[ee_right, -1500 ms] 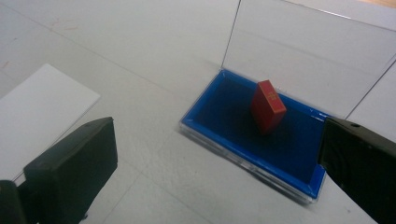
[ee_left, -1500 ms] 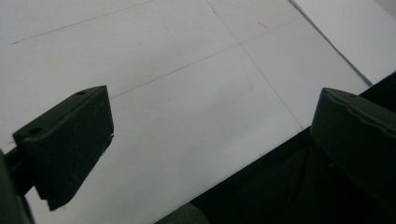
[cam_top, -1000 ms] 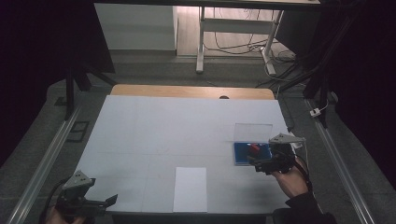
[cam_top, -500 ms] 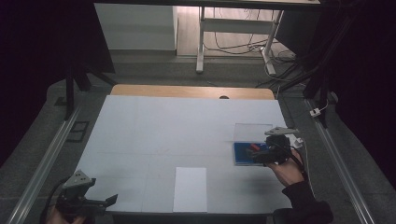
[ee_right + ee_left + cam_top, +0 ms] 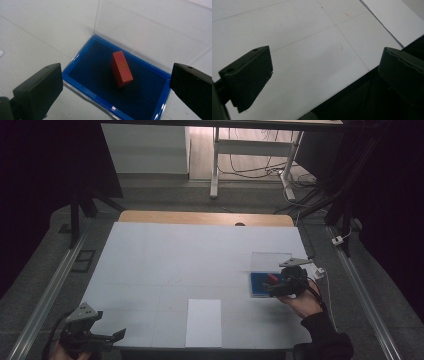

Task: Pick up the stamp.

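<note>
A blue-lined case (image 5: 258, 291) lies at the table's right with its clear lid (image 5: 270, 261) standing open behind it. Inside it a small red block (image 5: 272, 278) rests tilted on the blue lining. My right gripper (image 5: 274, 288) hovers over the case's right end, open, with nothing between its jaws. In the right gripper view the red block (image 5: 122, 68) lies loose in the blue case (image 5: 75, 75), below and between the spread jaws of the right gripper (image 5: 117, 87). My left gripper (image 5: 117, 336) is at the table's front left corner, open and empty, above bare table in the left gripper view (image 5: 329, 72).
A white sheet of paper (image 5: 203, 322) lies at the front centre of the white table (image 5: 190, 260); its corner (image 5: 397, 20) appears in the left gripper view. A wooden strip (image 5: 205, 217) borders the far edge. Metal rails (image 5: 47, 295) run along both sides.
My right gripper has shifted slightly away from the front edge, staying over the case. The red block lies where it was. The left gripper has not moved.
</note>
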`<action>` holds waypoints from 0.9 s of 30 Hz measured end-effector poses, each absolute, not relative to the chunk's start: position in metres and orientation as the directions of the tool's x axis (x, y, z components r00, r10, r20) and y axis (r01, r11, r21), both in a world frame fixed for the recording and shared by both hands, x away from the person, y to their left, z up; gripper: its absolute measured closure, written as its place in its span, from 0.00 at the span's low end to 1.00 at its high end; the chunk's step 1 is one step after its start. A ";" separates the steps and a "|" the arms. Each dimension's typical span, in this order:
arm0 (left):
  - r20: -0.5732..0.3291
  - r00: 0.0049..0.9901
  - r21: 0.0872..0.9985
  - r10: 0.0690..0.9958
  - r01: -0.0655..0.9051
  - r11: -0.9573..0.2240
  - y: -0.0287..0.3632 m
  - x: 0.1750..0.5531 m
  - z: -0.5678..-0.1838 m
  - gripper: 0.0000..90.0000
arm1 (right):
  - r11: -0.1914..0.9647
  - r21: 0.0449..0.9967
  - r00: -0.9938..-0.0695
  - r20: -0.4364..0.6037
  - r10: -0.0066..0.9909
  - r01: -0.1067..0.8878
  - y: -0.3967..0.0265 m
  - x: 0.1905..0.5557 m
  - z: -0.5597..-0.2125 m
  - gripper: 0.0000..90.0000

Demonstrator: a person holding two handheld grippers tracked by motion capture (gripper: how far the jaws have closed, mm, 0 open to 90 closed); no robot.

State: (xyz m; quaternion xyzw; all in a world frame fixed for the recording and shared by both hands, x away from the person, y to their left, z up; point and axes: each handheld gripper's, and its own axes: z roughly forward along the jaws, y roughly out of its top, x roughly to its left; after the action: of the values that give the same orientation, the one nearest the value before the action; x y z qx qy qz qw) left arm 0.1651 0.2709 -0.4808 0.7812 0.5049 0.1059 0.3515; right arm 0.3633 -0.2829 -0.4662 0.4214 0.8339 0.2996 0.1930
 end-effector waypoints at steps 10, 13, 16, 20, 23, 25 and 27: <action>-0.187 0.474 0.653 0.860 0.714 -0.252 0.270 0.166 -0.481 0.00 | 0.476 0.648 -0.578 -0.067 0.813 0.594 -0.290 0.376 -0.474 0.18; -0.188 0.475 0.653 0.860 0.714 -0.251 0.271 0.166 -0.481 0.00 | 0.488 0.639 -0.589 -0.067 0.806 0.594 -0.291 0.380 -0.476 0.31; -0.190 0.475 0.652 0.859 0.715 -0.251 0.271 0.166 -0.481 0.00 | 0.505 0.628 -0.614 -0.055 0.787 0.592 -0.290 0.383 -0.475 0.47; -0.192 0.474 0.652 0.859 0.716 -0.250 0.271 0.166 -0.481 0.00 | 0.521 0.622 -0.635 -0.049 0.771 0.584 -0.290 0.385 -0.475 0.60; -0.192 0.475 0.652 0.859 0.716 -0.250 0.271 0.166 -0.481 0.00 | 0.532 0.616 -0.646 -0.049 0.761 0.581 -0.290 0.387 -0.474 0.71; -0.192 0.474 0.651 0.859 0.717 -0.250 0.271 0.166 -0.481 0.00 | 0.532 0.616 -0.647 -0.046 0.761 0.581 -0.290 0.387 -0.474 0.74; -0.192 0.474 0.650 0.859 0.717 -0.251 0.271 0.166 -0.481 0.00 | 0.528 0.618 -0.651 -0.034 0.758 0.582 -0.291 0.387 -0.474 0.79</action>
State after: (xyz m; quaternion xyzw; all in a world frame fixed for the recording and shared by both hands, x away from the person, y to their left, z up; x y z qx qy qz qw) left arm 0.1661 0.2709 -0.4813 0.7842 0.5025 0.1016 0.3495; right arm 0.3872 -0.2907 -0.4740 0.3892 0.8609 0.2907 0.1510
